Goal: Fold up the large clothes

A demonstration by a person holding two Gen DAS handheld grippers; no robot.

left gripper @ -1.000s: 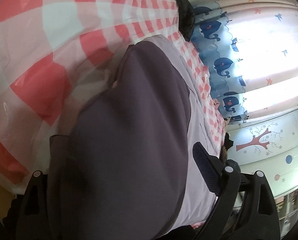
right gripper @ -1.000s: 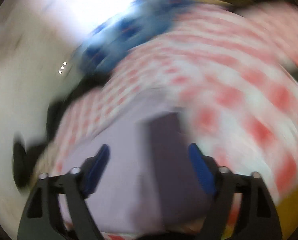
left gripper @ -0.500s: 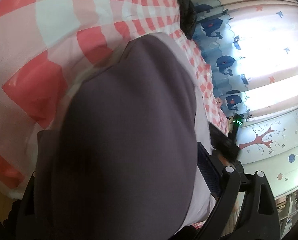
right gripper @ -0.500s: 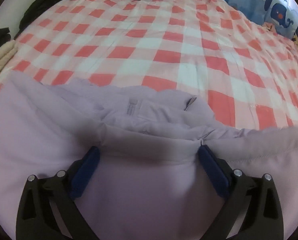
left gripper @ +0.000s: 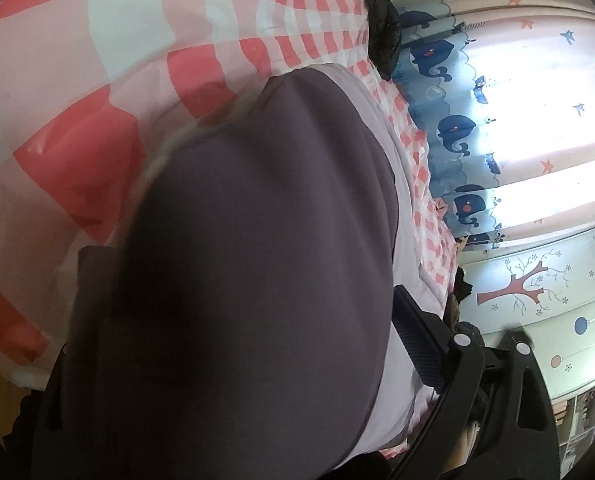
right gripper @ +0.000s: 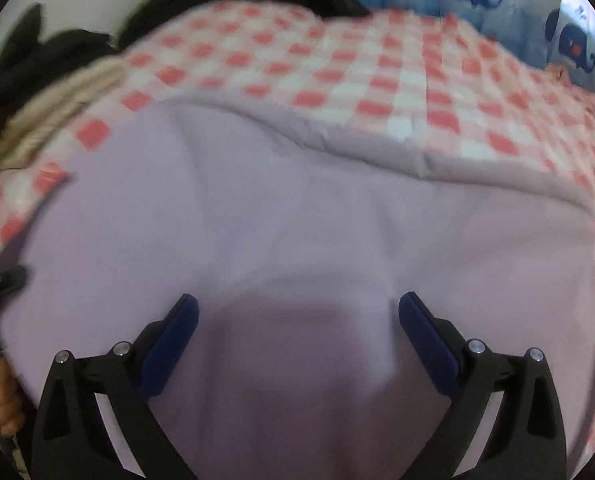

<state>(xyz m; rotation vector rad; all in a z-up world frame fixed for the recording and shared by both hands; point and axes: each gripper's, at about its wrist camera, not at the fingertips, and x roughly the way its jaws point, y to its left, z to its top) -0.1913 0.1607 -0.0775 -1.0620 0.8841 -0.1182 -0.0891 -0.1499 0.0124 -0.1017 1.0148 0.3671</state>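
Observation:
A large lavender garment (right gripper: 297, 208) lies spread on the red-and-white checked bed cover (right gripper: 377, 72). My right gripper (right gripper: 297, 320) hovers over its near part with both blue pads wide apart, and no fold is pinched between them. In the left wrist view the same garment (left gripper: 257, 220), dark in shadow, bulges up over my left gripper (left gripper: 237, 288). It covers the left finger, and only the right finger (left gripper: 417, 340) shows. These jaws stand wide apart too, with the cloth draped across the gap. A hand (right gripper: 3, 404) shows at the lower left edge.
Dark clothes (right gripper: 77, 40) and a beige piece (right gripper: 57, 104) are heaped at the bed's far left. A whale-print curtain (left gripper: 457, 128) hangs past the far side. A wall with a tree sticker (left gripper: 517, 284) is at the right, and the bed's near edge (left gripper: 25, 372) at the lower left.
The right view swung from a blur to a look over the garment, then drew back from its collar as the jaws widened. On the left the cloth rose further over the gripper.

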